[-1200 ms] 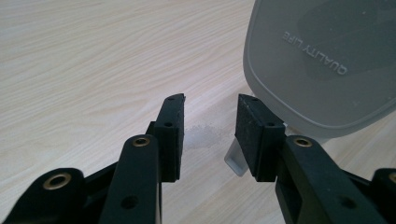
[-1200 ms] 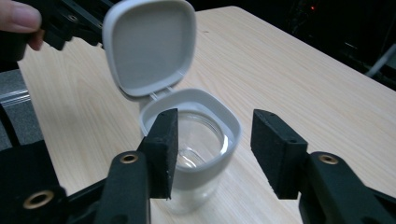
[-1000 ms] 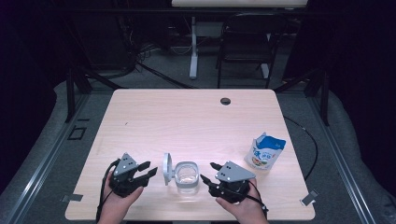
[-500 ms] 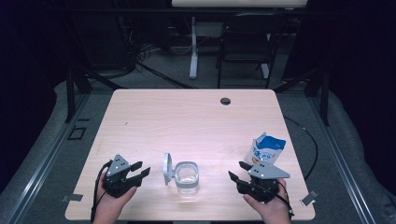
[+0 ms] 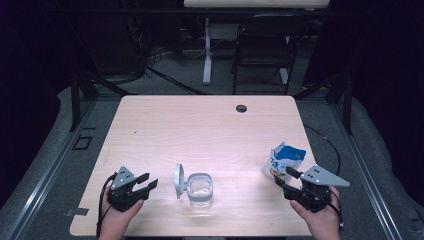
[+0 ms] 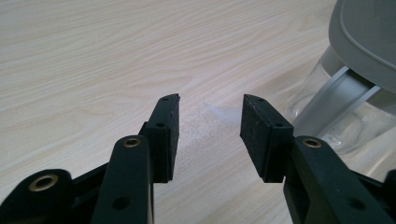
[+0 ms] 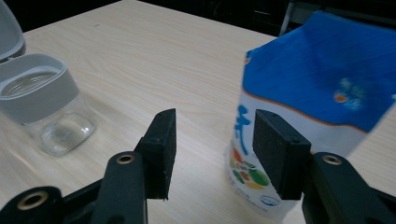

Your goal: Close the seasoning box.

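A clear glass jar point(image 5: 200, 188) with a grey collar stands near the table's front edge, its grey hinged lid point(image 5: 178, 180) flipped up on its left side. To its left my left gripper point(image 5: 144, 182) is open, its jaws have just been opening, and only bare wood lies between them point(image 6: 210, 135); the jar point(image 6: 345, 116) sits off to its right. A blue and white pouch point(image 5: 285, 160) stands at the front right. My right gripper point(image 5: 284, 178) is open just in front of the pouch point(image 7: 317, 88), nothing between its jaws point(image 7: 212, 128).
The light wooden table point(image 5: 210, 130) has a dark cable hole point(image 5: 241, 108) near its far edge. A black cable point(image 5: 325, 145) trails off the right side. A chair point(image 5: 262, 50) and a desk leg stand beyond the table.
My right gripper has moved from beside the jar rightward to the pouch. My left gripper has drawn a little left, away from the jar, and its jaws stand wider.
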`<act>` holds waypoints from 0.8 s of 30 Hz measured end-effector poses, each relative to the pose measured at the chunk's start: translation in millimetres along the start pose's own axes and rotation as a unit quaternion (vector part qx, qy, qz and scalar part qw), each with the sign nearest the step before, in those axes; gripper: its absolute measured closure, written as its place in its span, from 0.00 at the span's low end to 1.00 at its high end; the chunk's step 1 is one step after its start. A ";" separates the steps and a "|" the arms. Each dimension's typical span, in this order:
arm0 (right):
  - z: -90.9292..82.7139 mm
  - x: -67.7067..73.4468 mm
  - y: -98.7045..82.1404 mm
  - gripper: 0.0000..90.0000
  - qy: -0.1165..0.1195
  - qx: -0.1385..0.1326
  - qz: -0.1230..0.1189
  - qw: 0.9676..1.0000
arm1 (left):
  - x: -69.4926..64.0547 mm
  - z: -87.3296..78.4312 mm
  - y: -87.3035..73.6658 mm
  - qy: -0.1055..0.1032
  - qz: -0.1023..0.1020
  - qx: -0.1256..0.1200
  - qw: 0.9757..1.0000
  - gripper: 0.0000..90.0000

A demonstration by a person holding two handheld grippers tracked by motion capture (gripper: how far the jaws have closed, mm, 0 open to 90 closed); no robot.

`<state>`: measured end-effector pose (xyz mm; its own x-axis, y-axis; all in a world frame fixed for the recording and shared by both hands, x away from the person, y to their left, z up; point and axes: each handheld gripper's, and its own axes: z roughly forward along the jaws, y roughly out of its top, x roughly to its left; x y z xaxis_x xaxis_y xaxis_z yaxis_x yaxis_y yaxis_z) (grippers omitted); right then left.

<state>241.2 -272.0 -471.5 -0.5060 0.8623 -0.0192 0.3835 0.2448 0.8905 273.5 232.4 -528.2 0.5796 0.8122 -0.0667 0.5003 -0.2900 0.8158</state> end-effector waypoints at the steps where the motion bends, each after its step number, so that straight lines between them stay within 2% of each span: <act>1: -1.9 -2.9 1.4 0.55 0.000 -0.002 0.001 1.000 | 0.0 0.6 -0.8 0.001 -0.004 -0.005 1.000 0.64; 4: -7.0 -10.4 5.6 0.57 -0.005 -0.008 0.006 1.000 | 0.8 0.8 -3.0 0.000 -0.008 -0.006 1.000 0.64; 5: -8.4 -12.9 7.0 0.60 -0.007 -0.007 0.006 1.000 | 0.3 0.9 -4.0 -0.002 -0.012 -0.006 1.000 0.64; 7: -9.2 -17.0 9.2 0.62 -0.003 0.000 0.010 1.000 | 0.3 1.4 -5.6 -0.004 -0.007 -0.006 1.000 0.64; 15: -11.2 -23.5 12.9 0.64 -0.025 0.001 0.005 1.000 | -2.0 1.4 -4.0 -0.003 0.005 -0.001 1.000 0.64; 24: -16.6 -35.0 14.5 0.65 -0.045 -0.008 0.015 0.999 | 3.5 -4.6 -3.6 0.005 -0.008 -0.005 1.000 0.64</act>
<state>251.7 -306.0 -450.4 -0.4234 0.9053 -0.0323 0.3848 0.2121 0.8983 270.8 238.6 -528.8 0.5652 0.8217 -0.0734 0.5027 -0.2725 0.8204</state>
